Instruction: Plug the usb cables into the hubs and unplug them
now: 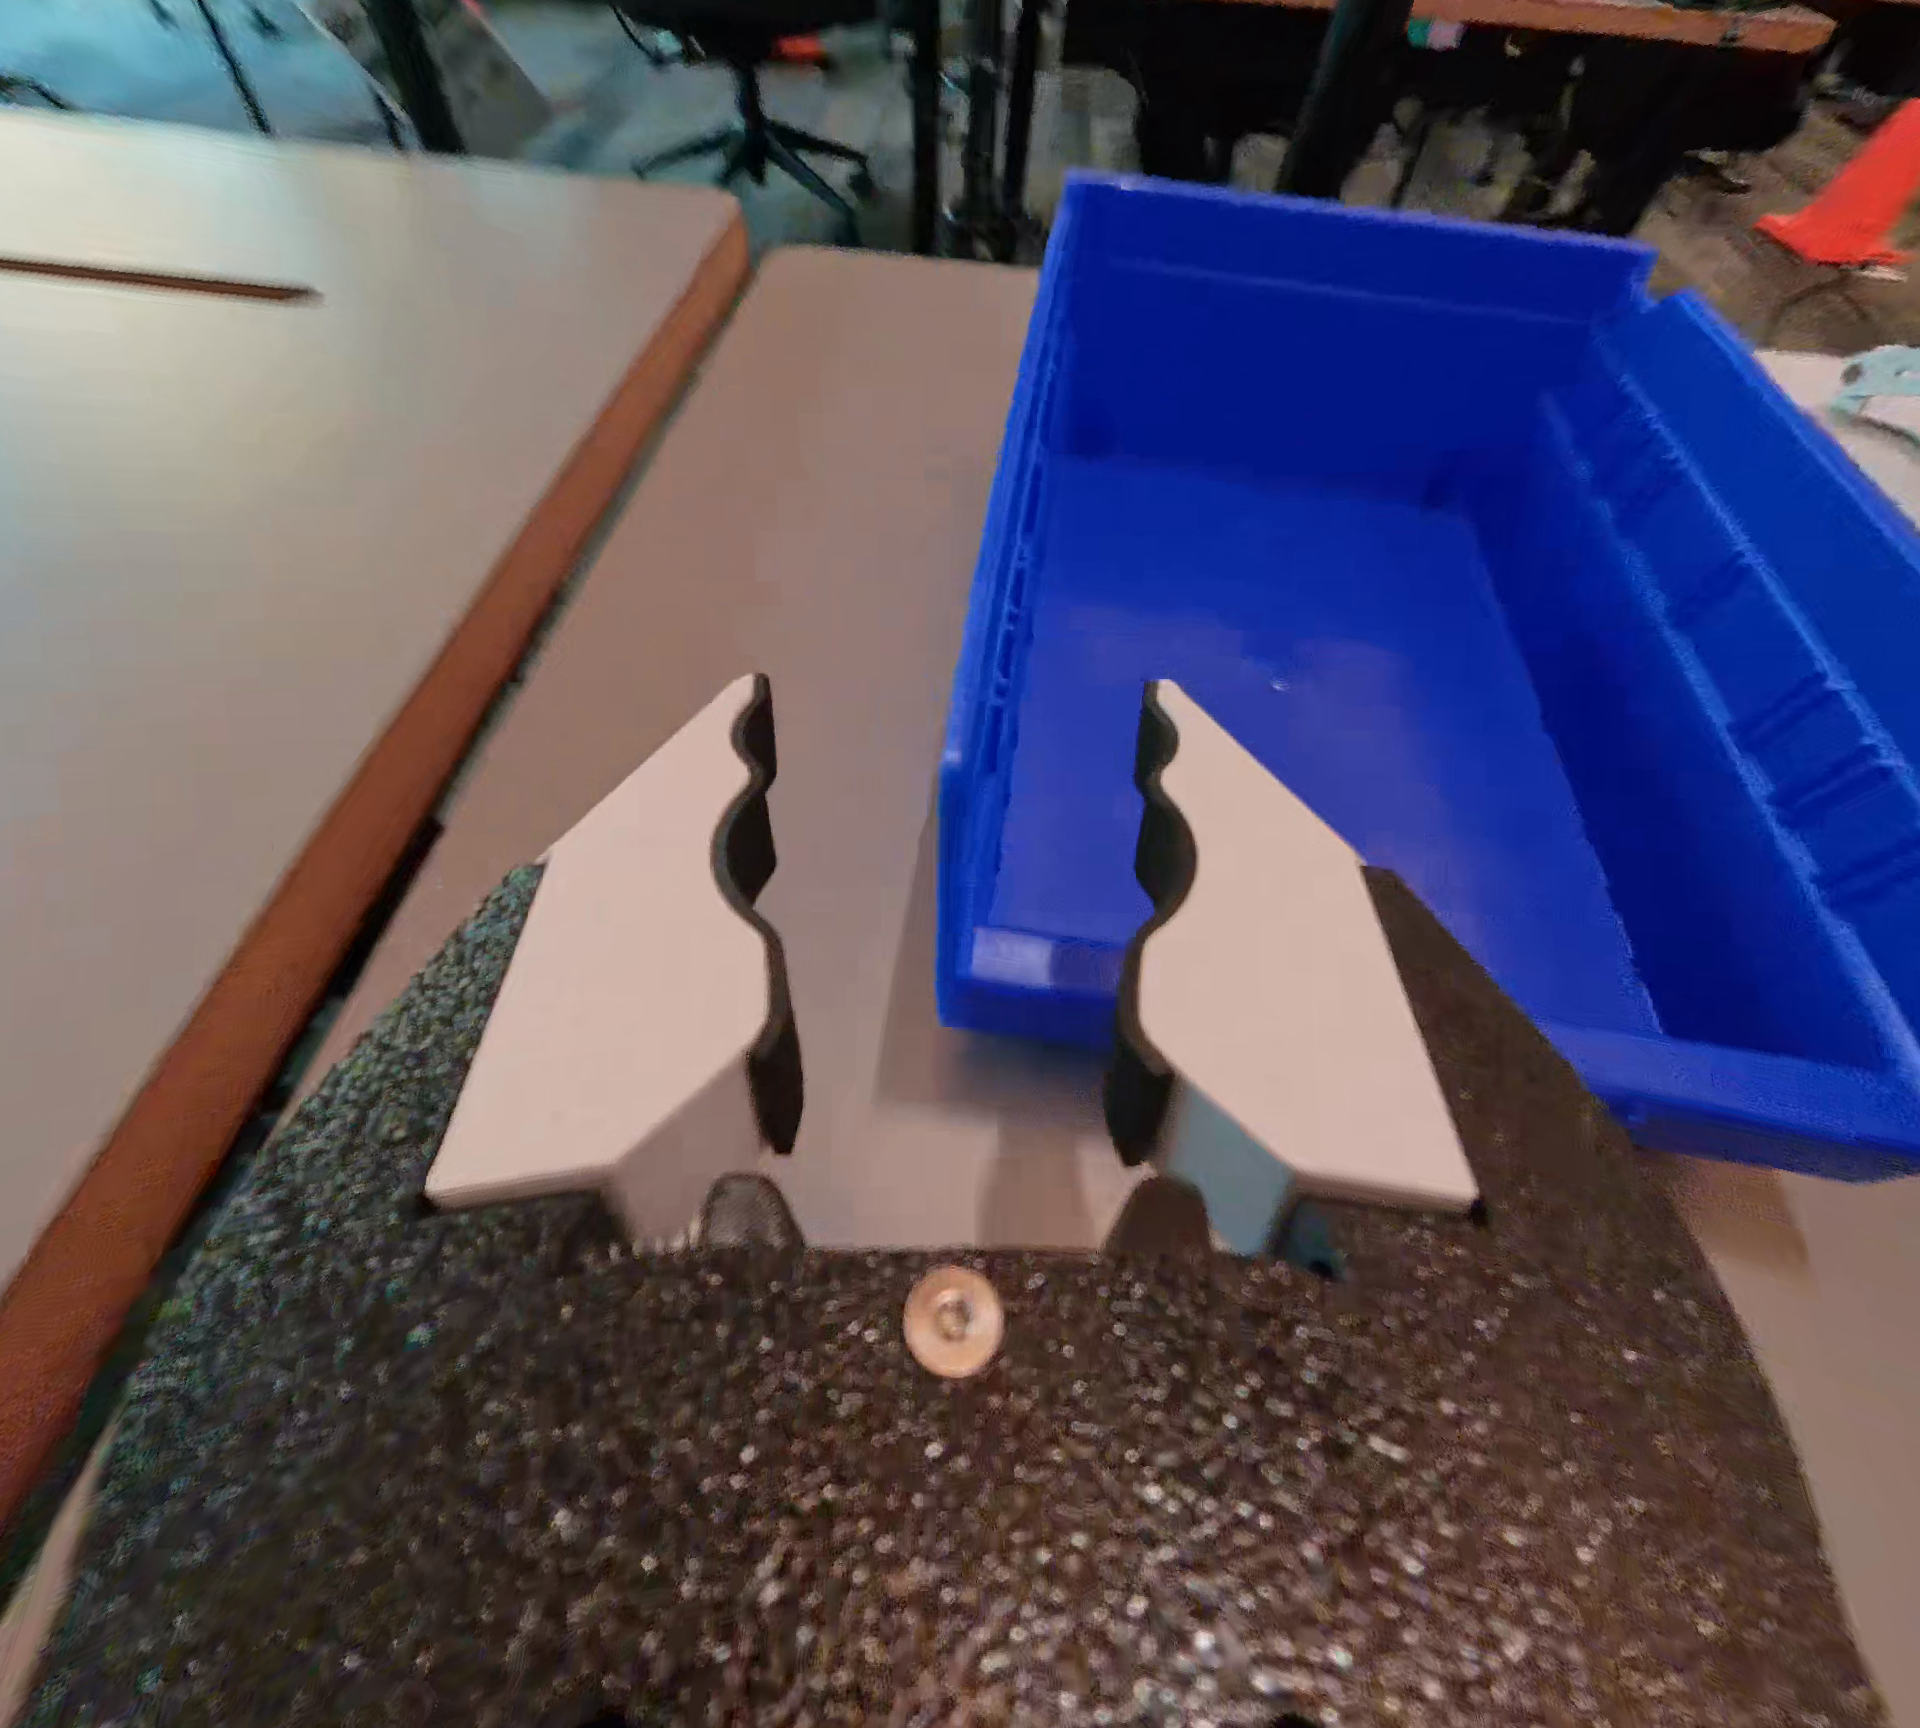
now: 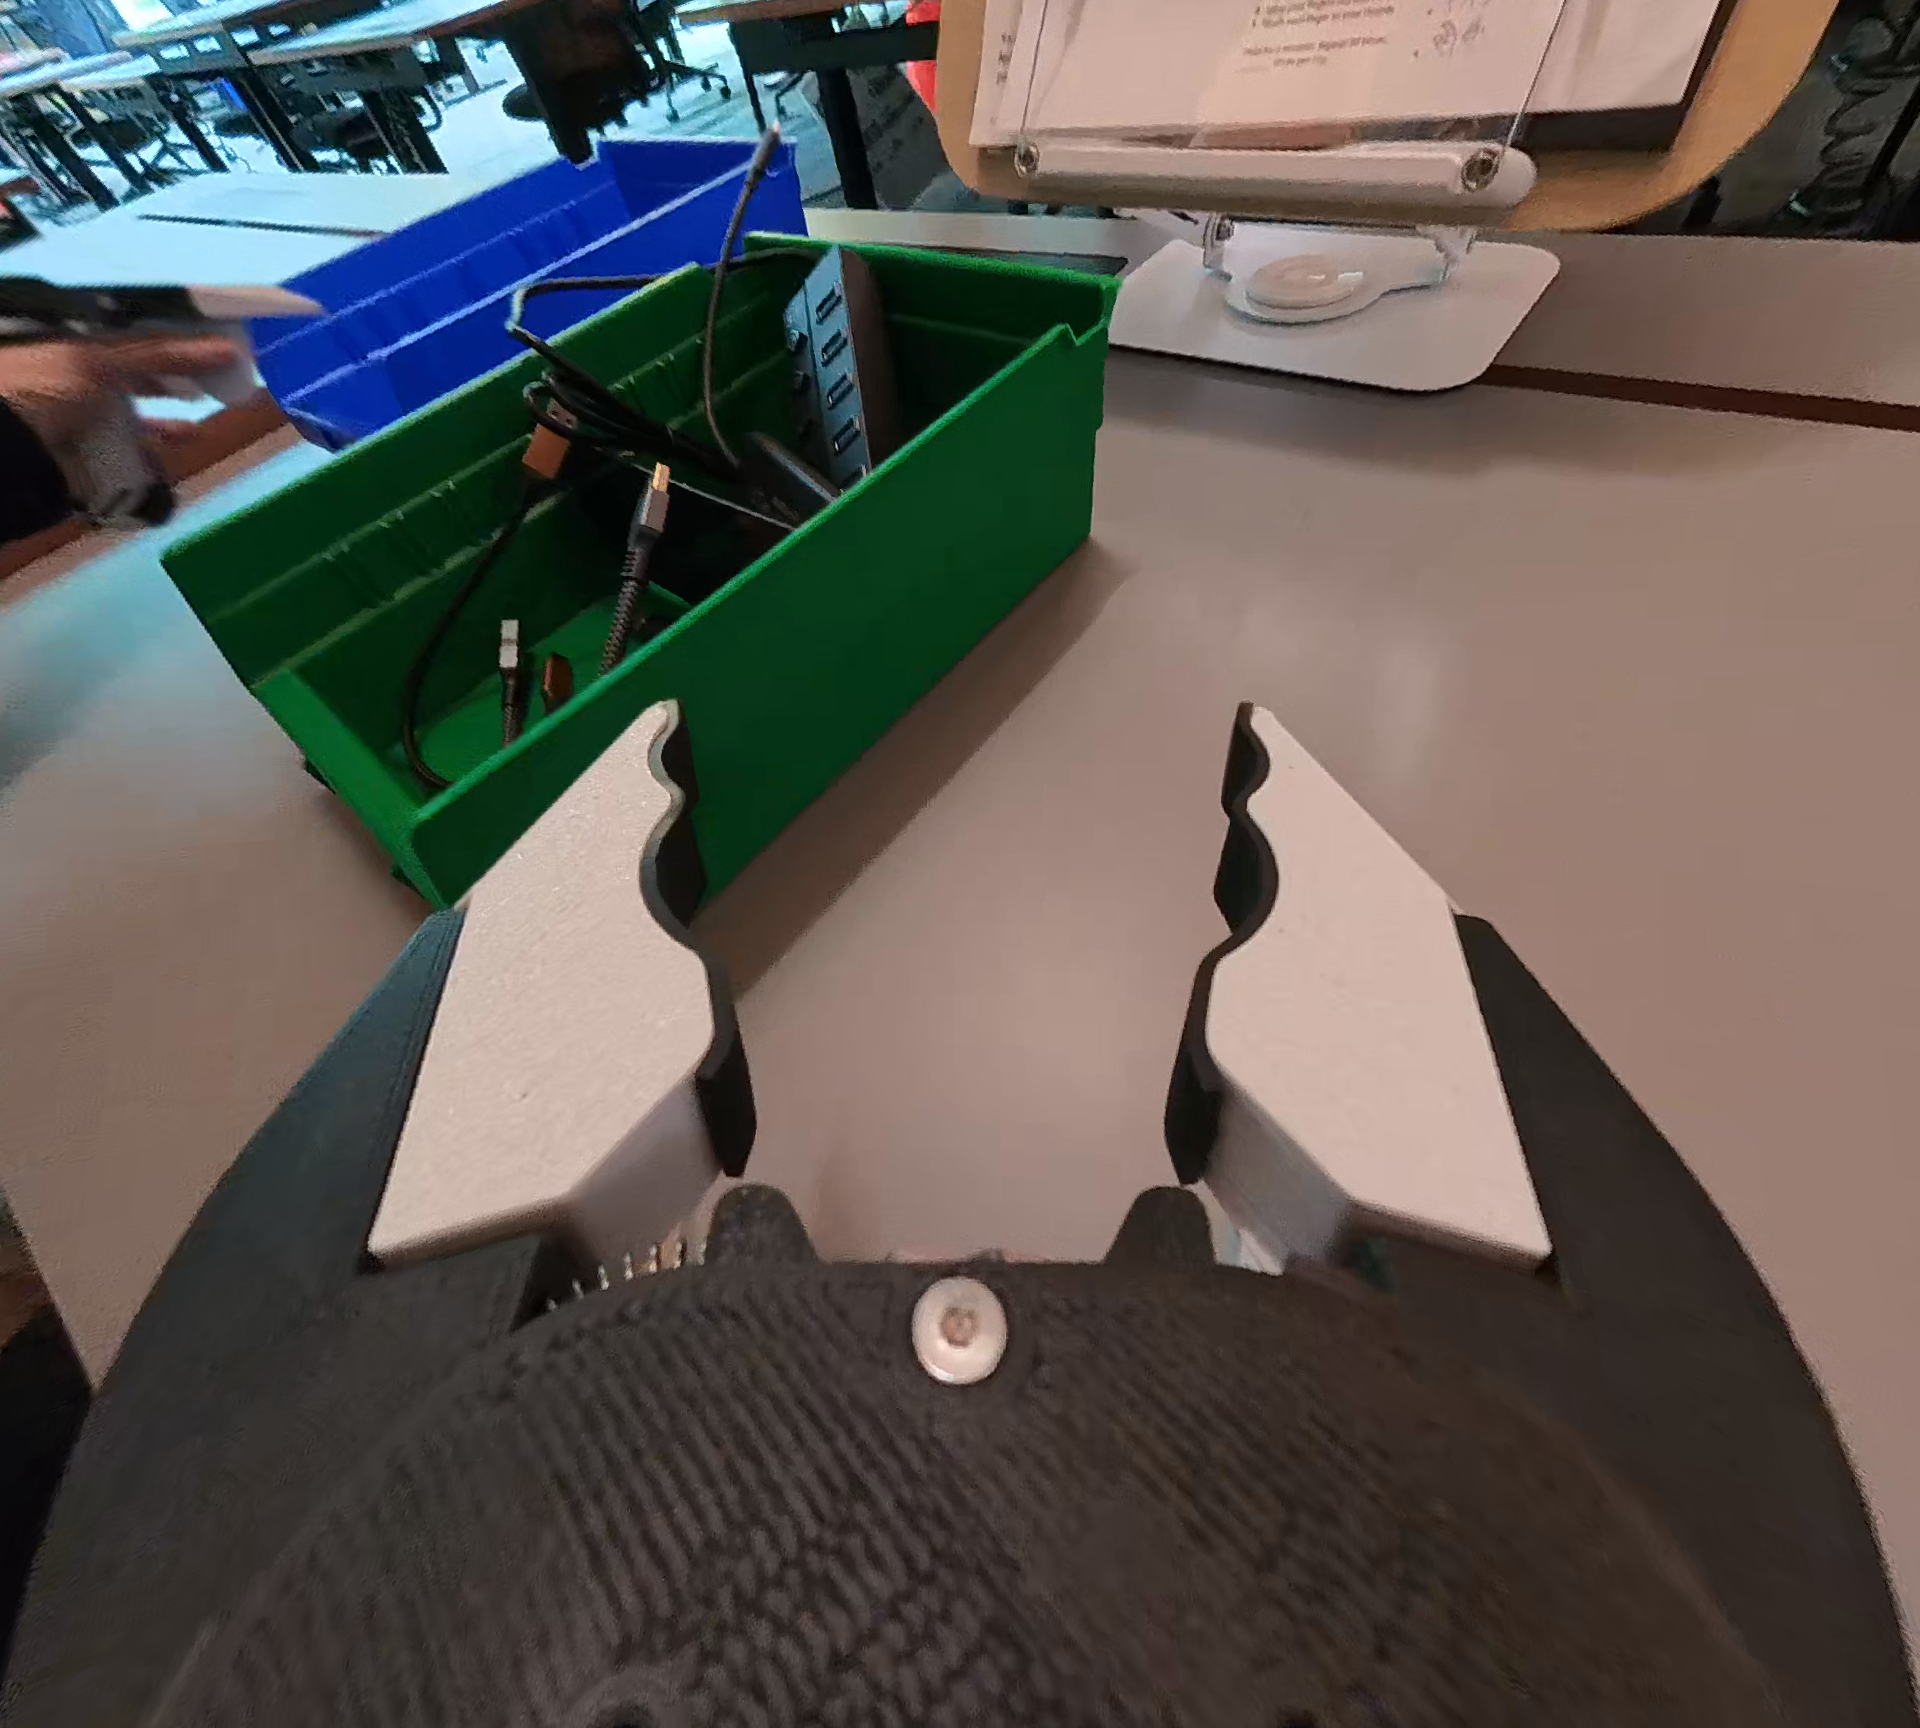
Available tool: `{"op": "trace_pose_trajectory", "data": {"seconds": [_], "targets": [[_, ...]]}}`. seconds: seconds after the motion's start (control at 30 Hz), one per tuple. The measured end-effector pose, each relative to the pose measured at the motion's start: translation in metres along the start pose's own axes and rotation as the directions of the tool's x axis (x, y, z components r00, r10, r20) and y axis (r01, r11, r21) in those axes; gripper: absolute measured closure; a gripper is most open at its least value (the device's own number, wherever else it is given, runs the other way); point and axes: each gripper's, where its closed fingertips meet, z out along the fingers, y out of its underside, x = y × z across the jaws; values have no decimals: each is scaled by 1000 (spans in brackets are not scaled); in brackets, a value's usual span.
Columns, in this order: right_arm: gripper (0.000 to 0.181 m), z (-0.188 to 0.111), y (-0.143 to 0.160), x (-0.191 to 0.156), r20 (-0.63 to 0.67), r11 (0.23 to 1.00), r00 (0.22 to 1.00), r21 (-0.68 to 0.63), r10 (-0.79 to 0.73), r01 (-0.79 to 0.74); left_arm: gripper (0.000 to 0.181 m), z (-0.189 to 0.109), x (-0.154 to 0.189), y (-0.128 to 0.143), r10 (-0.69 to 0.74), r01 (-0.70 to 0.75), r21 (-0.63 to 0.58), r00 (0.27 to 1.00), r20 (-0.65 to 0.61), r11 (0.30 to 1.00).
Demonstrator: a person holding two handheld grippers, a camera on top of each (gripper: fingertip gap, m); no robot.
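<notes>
A green bin (image 2: 894, 598) in the right wrist view holds several dark USB cables (image 2: 623, 577) with loose plugs and a grey USB hub (image 2: 836, 369) leaning upright against its far wall. My right gripper (image 2: 961, 722) is open and empty, just right of the bin's near corner, above the table. My left gripper (image 1: 956, 691) is open and empty, over the near left corner of an empty blue bin (image 1: 1351, 639). The left gripper also shows blurred at the far left of the right wrist view (image 2: 208, 302), with a hand behind it.
The blue bin (image 2: 520, 276) stands behind the green one. A document stand (image 2: 1330, 120) with a printed sheet sits at the table's far edge. A second table (image 1: 260, 483) adjoins on the left. Other tables, chairs and bins stand in the background.
</notes>
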Motion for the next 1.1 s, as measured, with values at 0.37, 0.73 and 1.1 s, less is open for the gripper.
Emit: {"op": "trace_pose_trajectory", "data": {"seconds": [0.37,0.73,1.1], "targets": [[79,5,14,-17,1,999,1000,-23,27,-27,178,28,12,14,-150,146,-102,988,-26,984],[81,50,-55,-80,117,981,986,167,-122,102,178,-119,25,-79,-349,274,430,931,105,860],[101,71,-131,-155,179,887,972,459,-151,53,180,-171,219,-150,-35,53,602,999,-41,796]]}}
